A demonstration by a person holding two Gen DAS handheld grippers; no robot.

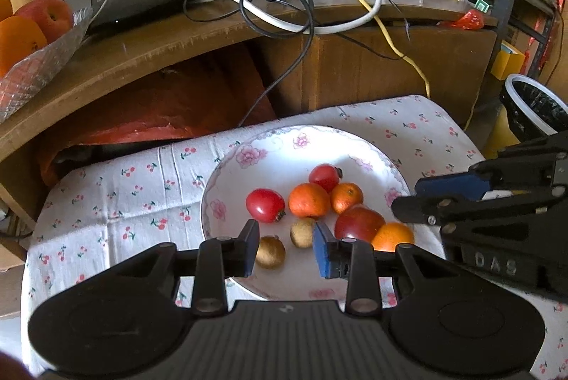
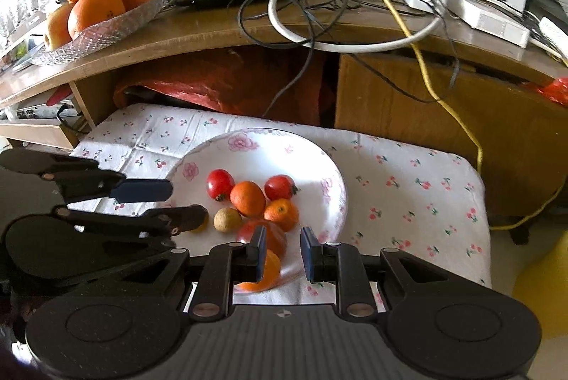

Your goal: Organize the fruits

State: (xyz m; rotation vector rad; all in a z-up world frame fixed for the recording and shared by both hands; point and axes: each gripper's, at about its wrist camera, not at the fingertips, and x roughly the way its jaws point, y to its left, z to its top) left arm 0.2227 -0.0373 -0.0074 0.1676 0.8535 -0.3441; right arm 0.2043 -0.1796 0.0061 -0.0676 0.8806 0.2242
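The fruits are gathered on the floral plate (image 1: 227, 174) atop the clothed worktop; both the left gripper (image 1: 285, 247) and right gripper (image 2: 283, 250) are held wide, empty (a pick seems pending); closing squarely on one brown fruit (image 1: 270, 252) is called for.

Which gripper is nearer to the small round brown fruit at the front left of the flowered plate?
Left. The left gripper has open jaws around the small round brown fruit. The right gripper hangs open over the other side of the flowered plate.
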